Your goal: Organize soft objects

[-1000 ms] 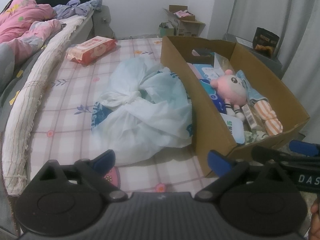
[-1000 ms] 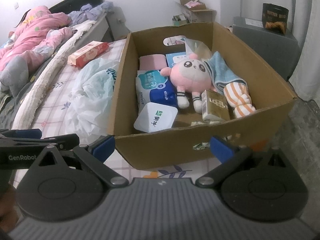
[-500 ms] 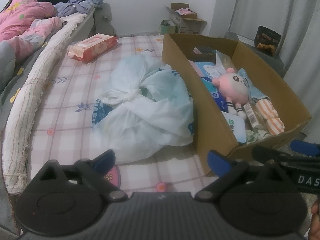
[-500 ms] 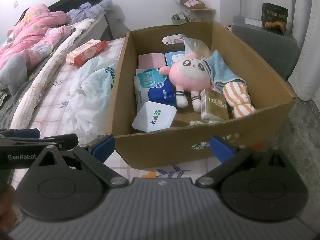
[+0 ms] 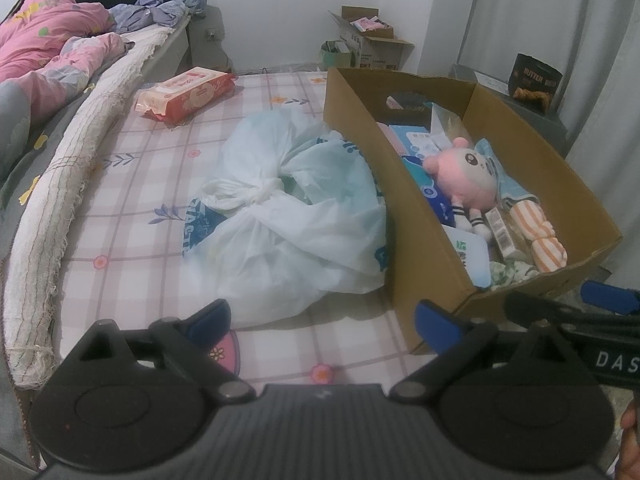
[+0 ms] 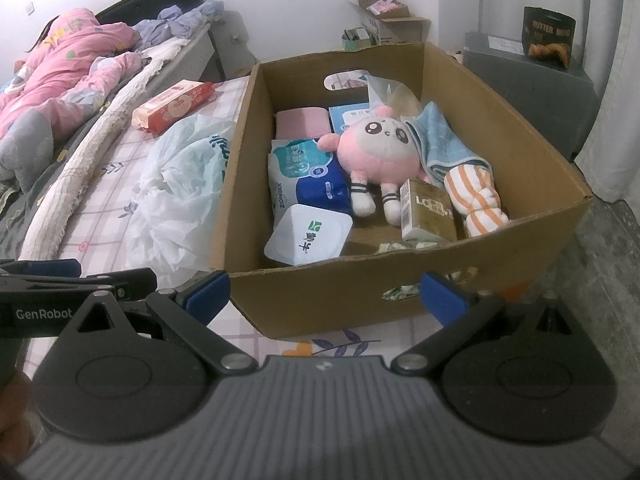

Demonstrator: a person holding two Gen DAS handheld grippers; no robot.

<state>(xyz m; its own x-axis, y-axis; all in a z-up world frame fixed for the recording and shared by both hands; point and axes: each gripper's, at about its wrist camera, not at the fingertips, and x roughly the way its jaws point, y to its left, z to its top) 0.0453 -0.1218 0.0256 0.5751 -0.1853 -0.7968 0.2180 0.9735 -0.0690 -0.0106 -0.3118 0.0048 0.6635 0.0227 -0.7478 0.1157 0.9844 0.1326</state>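
Both views rise and pull back slightly over the last second, so the bed surface and the cardboard box (image 6: 404, 280) sit a little lower in frame; nothing in the scene itself shifts. Left gripper (image 5: 324, 318) hovers above the near edge of the checked bedsheet (image 5: 132, 216), jaws spread wide and empty. Right gripper (image 6: 324, 292) hovers just short of the box's near wall, likewise spread wide and holding nothing. A knotted white plastic bag (image 5: 296, 224) lies on the sheet, pressed against the box's left wall. A red pack of wipes (image 5: 186, 94) lies farther off, near the far left of the sheet, well apart from the bag. Inside the box: a pink plush toy (image 6: 374, 152) at centre, a blue towel (image 6: 444, 142) and an orange striped cloth (image 6: 476, 200) to its right, tissue packs (image 6: 306, 178) to its left, and a small gold carton (image 6: 428, 212) near the front. Judgement: no pick has begun. The bag and the wipes remain outside the box, and the bag, nearest the left gripper, looks the likelier next item.
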